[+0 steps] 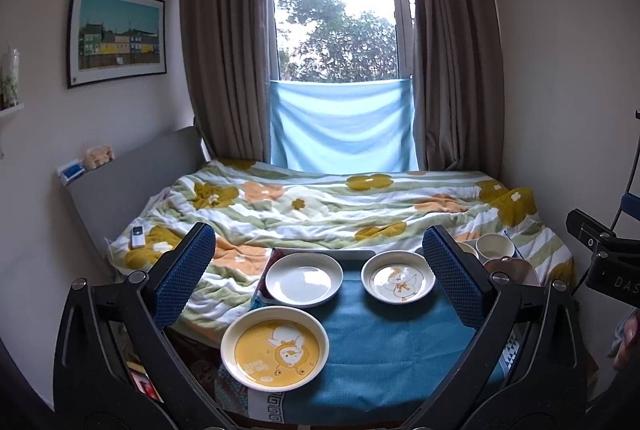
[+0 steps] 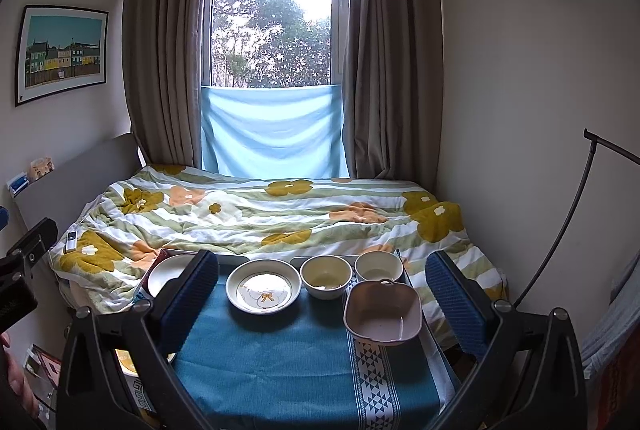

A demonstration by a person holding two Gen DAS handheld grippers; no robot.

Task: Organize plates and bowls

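Observation:
On a table under a teal cloth (image 1: pixel 380 362) sit a yellow duck plate (image 1: pixel 275 348) at front left, a plain white plate (image 1: pixel 304 279) behind it and a white duck plate (image 1: pixel 398 282) (image 2: pixel 263 286) at the back middle. To the right stand two cream bowls (image 2: pixel 326 276) (image 2: pixel 378 266) and a pinkish handled bowl (image 2: pixel 383 312). My left gripper (image 1: pixel 320 270) is open and empty above the plates. My right gripper (image 2: pixel 324 290) is open and empty above the bowls.
A bed with a flowered quilt (image 1: pixel 320 206) lies right behind the table, with a remote (image 1: pixel 137 236) on it. A window with curtains is at the back. A lamp arm (image 2: pixel 560 230) stands at the right wall.

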